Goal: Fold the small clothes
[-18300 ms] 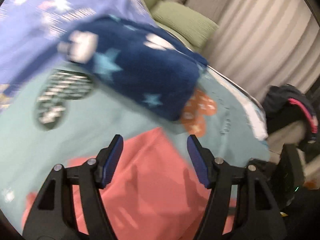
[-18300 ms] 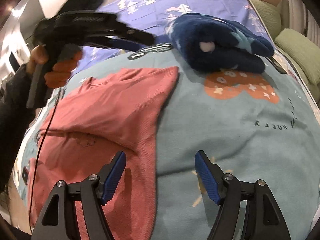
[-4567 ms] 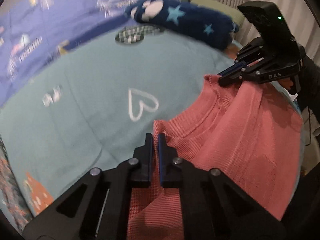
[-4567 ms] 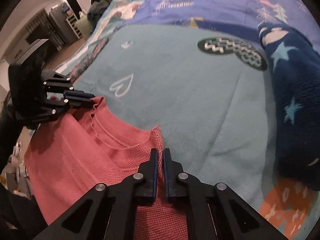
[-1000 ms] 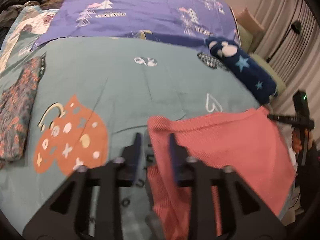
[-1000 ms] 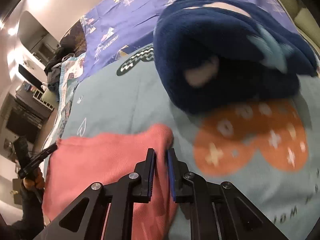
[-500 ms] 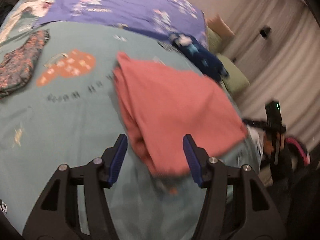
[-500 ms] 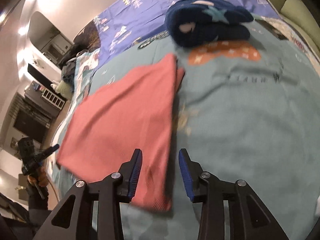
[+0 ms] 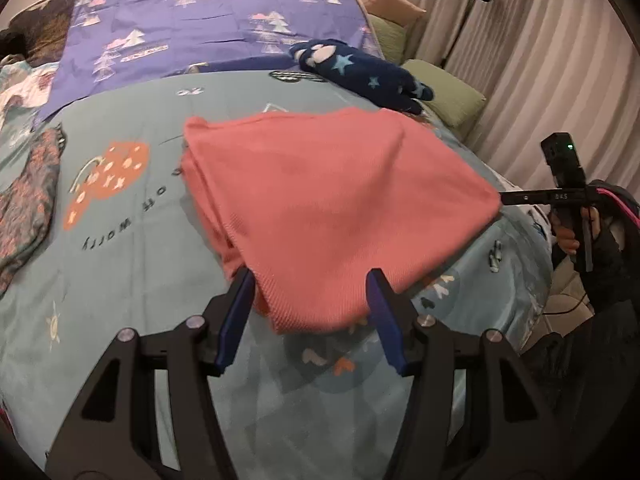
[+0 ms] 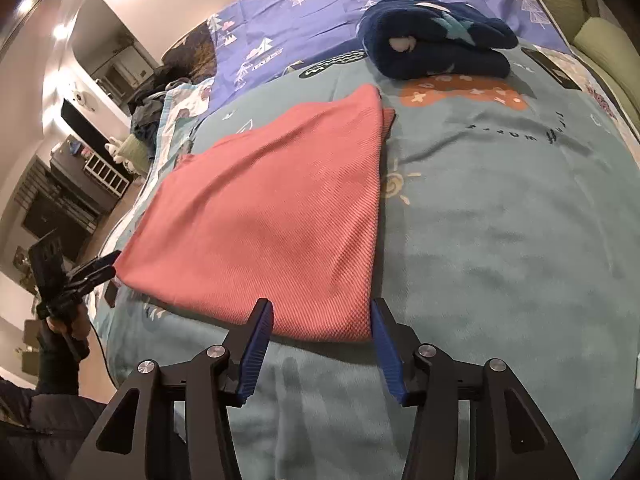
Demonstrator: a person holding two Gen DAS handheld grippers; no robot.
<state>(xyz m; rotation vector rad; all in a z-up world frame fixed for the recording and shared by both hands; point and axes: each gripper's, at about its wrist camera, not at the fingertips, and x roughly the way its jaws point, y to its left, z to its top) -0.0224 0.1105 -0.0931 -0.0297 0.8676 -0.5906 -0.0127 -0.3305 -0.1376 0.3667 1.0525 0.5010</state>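
A pink knit garment (image 9: 328, 200) (image 10: 272, 208) lies folded flat on the teal blanket (image 9: 120, 260). In the left wrist view my left gripper (image 9: 310, 276) is open, its blue pads (image 9: 236, 320) on either side of the garment's near corner without pressing it. In the right wrist view the jaws of my right gripper (image 10: 322, 306) are opening; the garment's other near corner lies just ahead of the tips, untouched. Each gripper also shows in the other's view, held in a hand at the garment's far corner: the right gripper (image 9: 516, 199) and the left gripper (image 10: 106, 266).
A navy fleece item with stars (image 9: 360, 72) (image 10: 436, 52) lies beyond the pink garment. A dark patterned garment (image 9: 28, 200) lies at the blanket's left edge. A purple sheet (image 9: 200, 20), green cushions (image 9: 444, 92) and curtains (image 9: 540, 60) border the bed.
Both grippers let go of the pink garment's corners and drew back toward the bed's near edge. The garment now lies flat and folded. The right jaws have spread wider.
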